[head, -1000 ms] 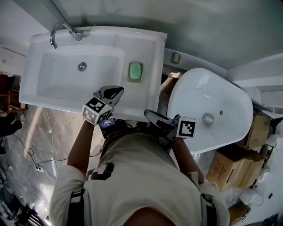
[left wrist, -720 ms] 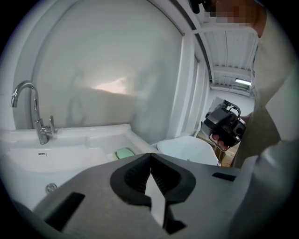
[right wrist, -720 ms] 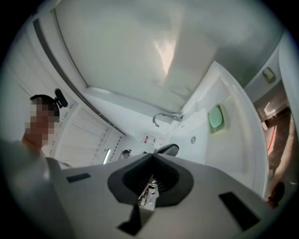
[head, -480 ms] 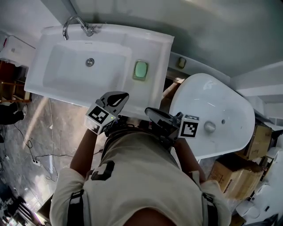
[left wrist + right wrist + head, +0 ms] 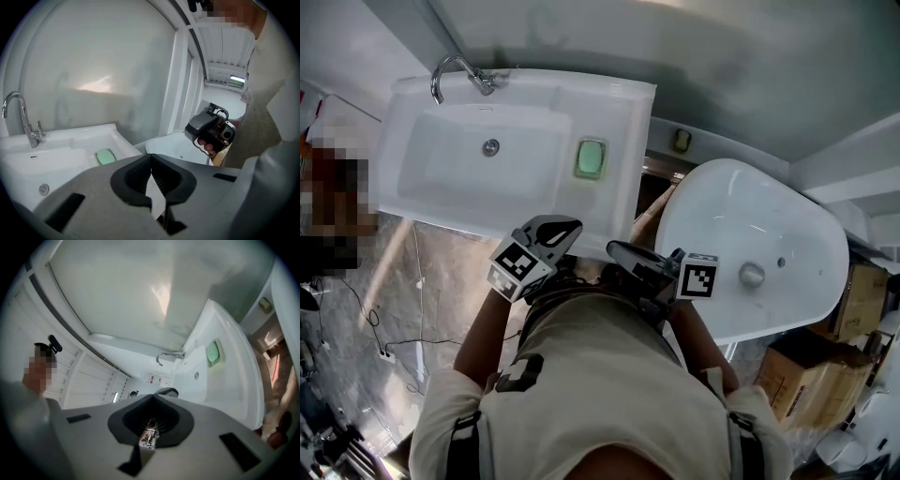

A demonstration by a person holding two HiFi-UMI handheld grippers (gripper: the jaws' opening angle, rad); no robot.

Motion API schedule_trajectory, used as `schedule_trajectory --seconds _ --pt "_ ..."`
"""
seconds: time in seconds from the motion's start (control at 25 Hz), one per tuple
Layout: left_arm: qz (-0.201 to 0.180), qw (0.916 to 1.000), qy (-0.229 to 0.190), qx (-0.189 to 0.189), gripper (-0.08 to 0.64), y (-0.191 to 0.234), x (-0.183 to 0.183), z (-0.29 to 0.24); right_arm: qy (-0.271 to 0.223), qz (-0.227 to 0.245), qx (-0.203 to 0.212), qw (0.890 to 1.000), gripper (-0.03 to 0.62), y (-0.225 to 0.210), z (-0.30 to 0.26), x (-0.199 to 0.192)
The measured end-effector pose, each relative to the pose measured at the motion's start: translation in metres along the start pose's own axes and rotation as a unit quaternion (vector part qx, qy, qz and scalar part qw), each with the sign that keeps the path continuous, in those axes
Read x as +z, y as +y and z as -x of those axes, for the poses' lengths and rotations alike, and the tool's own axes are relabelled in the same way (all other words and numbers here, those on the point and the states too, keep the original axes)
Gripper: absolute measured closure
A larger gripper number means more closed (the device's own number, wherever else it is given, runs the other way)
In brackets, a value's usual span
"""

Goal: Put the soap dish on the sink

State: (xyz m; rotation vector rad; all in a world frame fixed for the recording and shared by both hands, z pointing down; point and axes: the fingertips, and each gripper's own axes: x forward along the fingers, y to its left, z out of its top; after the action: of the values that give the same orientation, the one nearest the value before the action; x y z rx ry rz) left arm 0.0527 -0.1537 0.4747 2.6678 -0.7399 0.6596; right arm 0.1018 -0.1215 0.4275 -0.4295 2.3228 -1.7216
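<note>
A plain grey wall (image 5: 722,56) runs across the far side of the room. Below it, at near left, the pale marbled floor (image 5: 441,272) has thin cables (image 5: 375,319) trailing over it.

The largest fixture is the white sink (image 5: 623,131), set against the wall at far left with its rectangular bowl on the left and a flat ledge on the right. To its right, with a dark gap between them, a second white basin (image 5: 750,225) of oval shape fills the right side. Brown boxes (image 5: 806,375) are stacked at its near right.

You are standing close to the sink's near edge, and your beige shirt (image 5: 609,375) covers the near middle of the head view.

Your left claw (image 5: 575,225) hangs over the sink's near rim with its jaws pressed together and nothing between them. Your right claw (image 5: 613,247) is just to its right, by the gap between the two fixtures. It points towards the left one, and its jaws are also pressed together on nothing.

A chrome faucet (image 5: 455,70) curves over the far left corner of the bowl. The soap dish (image 5: 591,157), pale green, sits on the sink's right ledge just beside the bowl, well apart from both claws. A small round drain (image 5: 491,146) shows in the bowl's floor.
</note>
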Motion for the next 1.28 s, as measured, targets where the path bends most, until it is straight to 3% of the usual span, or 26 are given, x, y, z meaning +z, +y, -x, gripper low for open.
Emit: schedule_trajectory --seconds 0.12,0.28,0.44,0.8,1.28 --pt "0.0 0.9998 0.015 0.014 0.54 0.0 -0.006 0.005 0.019 -0.012 0.006 1.0 0.583 -0.002 -0.001 -0.007" --pt "0.038 0.9984 -0.017 0.037 0.54 -0.002 -0.004 0.016 0.046 -0.018 0.014 0.999 0.583 -0.002 -0.002 -0.02" --pt "0.041 0.9976 -0.021 0.052 0.54 -0.002 -0.01 0.037 0.06 -0.011 0.013 0.998 0.583 0.006 -0.006 -0.032" --pt "0.012 0.9992 -0.015 0.035 0.54 0.012 -0.035 0.073 0.05 -0.017 0.013 0.999 0.583 0.016 -0.049 -0.052" --pt "0.05 0.9972 -0.042 0.037 0.54 0.038 -0.085 0.151 0.073 -0.012 -0.035 0.997 0.583 0.024 -0.112 -0.11"
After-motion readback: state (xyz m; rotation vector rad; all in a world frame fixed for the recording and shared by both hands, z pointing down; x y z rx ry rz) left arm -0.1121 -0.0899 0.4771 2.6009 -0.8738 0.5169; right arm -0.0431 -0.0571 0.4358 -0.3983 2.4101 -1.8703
